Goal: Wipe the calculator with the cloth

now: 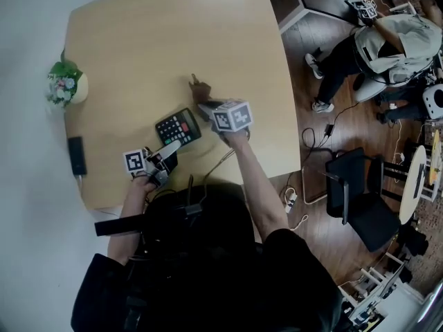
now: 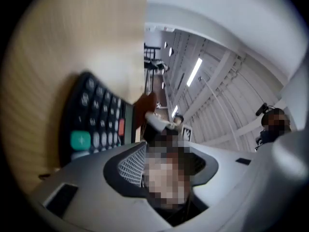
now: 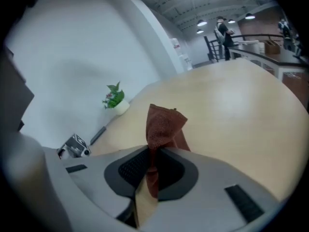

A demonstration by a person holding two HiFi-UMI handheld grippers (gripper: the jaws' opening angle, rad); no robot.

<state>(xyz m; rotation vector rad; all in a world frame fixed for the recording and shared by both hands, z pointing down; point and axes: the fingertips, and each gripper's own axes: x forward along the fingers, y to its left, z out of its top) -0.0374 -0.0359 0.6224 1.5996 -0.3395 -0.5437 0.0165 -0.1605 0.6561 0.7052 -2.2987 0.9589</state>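
A black calculator [image 1: 178,127] lies flat on the wooden table [image 1: 138,40], near its front edge. My left gripper [image 1: 168,149] reaches over the calculator's near left corner. In the left gripper view the calculator [image 2: 99,124] sits beside the left jaw, not in the gap. The left gripper [image 2: 166,153] has its pads apart, and a blurred patch covers the gap. My right gripper [image 1: 206,106] hovers just right of the calculator, shut on a brown cloth [image 1: 200,87]. In the right gripper view the cloth [image 3: 164,124] stands up out of the right gripper [image 3: 154,164].
A small potted plant [image 1: 66,81] and a black bar-shaped device [image 1: 77,155] sit at the table's left edge. Cables hang off the front edge. On the floor to the right are a black chair [image 1: 360,192] and a seated person [image 1: 387,47].
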